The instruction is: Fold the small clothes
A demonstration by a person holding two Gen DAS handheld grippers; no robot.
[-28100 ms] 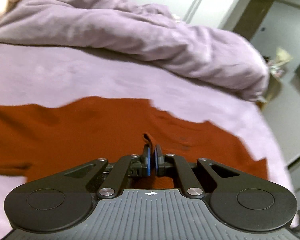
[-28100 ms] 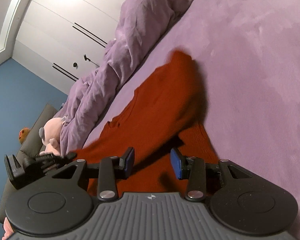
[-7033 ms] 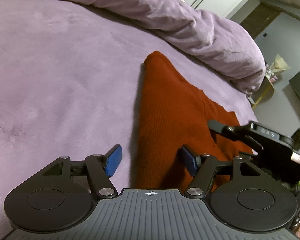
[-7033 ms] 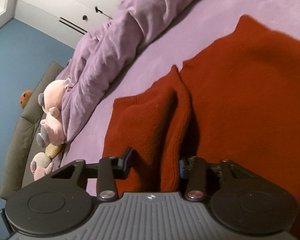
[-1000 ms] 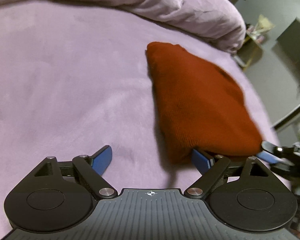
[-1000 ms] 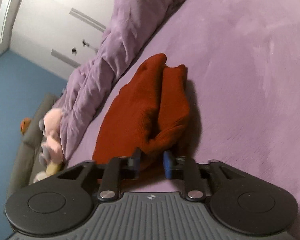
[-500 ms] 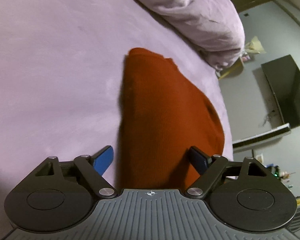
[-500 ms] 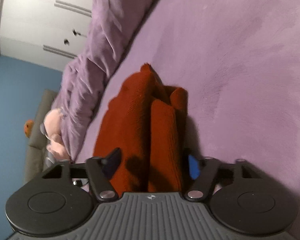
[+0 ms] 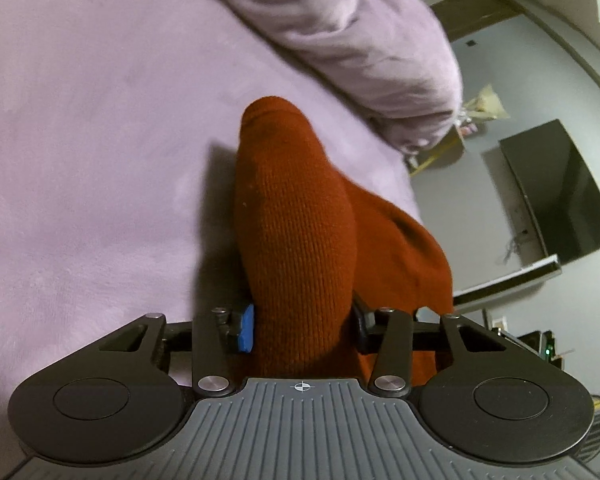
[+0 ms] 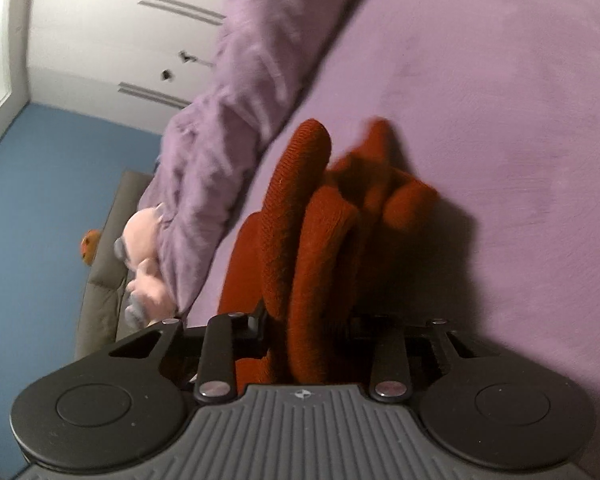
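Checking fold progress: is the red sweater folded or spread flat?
Folded: the red sweater is a thick bundle of layers on the bed.

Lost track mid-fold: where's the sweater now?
The sweater is bunched between both grippers' fingers, left gripper and right gripper, on the purple bed, near the rumpled duvet.

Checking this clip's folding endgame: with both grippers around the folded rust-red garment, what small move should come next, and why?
Probably lift the rust-red garment together, level. The left gripper and right gripper each have their jaws closed on a thick folded bundle over the purple bedspread, and loose layers at the far end could spill if one side leads.
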